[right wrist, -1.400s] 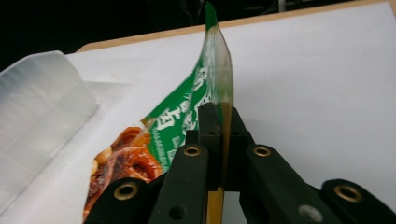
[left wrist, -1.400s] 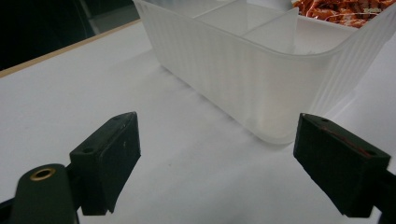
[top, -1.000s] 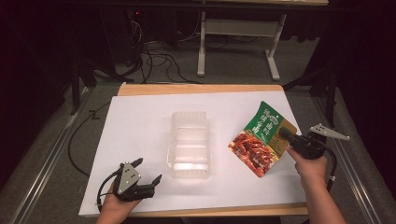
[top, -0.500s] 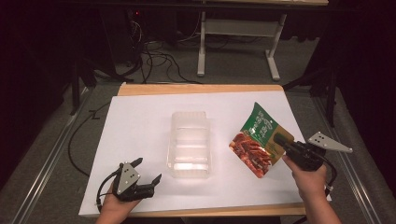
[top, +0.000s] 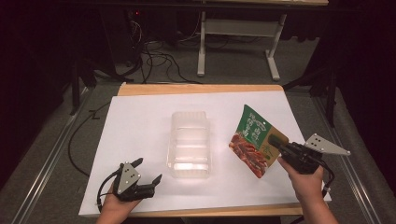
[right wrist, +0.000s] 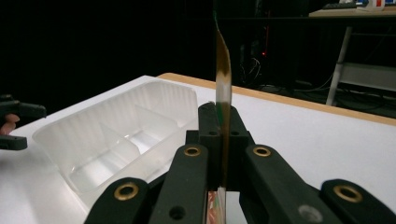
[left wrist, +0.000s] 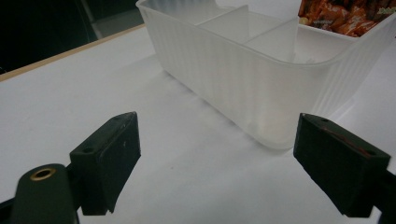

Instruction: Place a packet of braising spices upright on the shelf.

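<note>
The right tool (top: 275, 143) is closed on the pouch (top: 252, 140), a green and red snack pack with food printed on it. It grips the pouch at the edge that is far from the tray (top: 189, 143). The pouch is lifted off the white surface (top: 140, 121) and hangs to the right of the tray, just beside it, tilted. In the right gripper view the pouch (right wrist: 223, 79) stands thin and upright, clamped between the two black jaws, and the tray (right wrist: 121, 135) lies behind it to the left.

The tray is clear plastic with dividers inside, and its compartments look empty. The left tool (top: 147, 173) rests on the surface near the tray's near left corner, apart from it. Its jaws stand wide open with nothing between them, and the left gripper view shows the tray's wall (left wrist: 243, 88) in front of them
</note>
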Motion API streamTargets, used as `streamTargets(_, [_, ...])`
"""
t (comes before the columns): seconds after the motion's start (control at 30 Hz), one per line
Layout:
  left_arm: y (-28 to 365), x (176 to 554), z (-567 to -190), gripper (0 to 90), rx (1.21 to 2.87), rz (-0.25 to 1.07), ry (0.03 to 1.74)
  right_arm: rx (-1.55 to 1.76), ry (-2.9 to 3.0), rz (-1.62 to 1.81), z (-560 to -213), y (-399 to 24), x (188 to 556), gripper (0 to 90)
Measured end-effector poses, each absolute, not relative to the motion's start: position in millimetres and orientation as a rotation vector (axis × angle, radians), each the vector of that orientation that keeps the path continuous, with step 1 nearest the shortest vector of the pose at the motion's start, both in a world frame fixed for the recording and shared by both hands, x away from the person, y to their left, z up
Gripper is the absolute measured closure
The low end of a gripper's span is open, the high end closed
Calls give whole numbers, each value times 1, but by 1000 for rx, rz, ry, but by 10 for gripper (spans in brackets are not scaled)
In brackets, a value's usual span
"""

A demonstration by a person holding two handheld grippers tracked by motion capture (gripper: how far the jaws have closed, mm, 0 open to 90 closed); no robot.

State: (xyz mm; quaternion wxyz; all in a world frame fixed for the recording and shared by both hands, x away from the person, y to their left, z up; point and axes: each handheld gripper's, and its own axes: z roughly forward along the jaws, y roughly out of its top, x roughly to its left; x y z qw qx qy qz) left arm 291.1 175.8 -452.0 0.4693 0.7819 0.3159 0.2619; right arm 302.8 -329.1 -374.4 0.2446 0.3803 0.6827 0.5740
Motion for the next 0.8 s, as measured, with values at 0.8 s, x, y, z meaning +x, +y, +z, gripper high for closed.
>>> streamTargets(0.8, [176, 292, -452, 153, 1915, 643, 781, 1008, 1831, 1567, -368, -324, 303, 900])
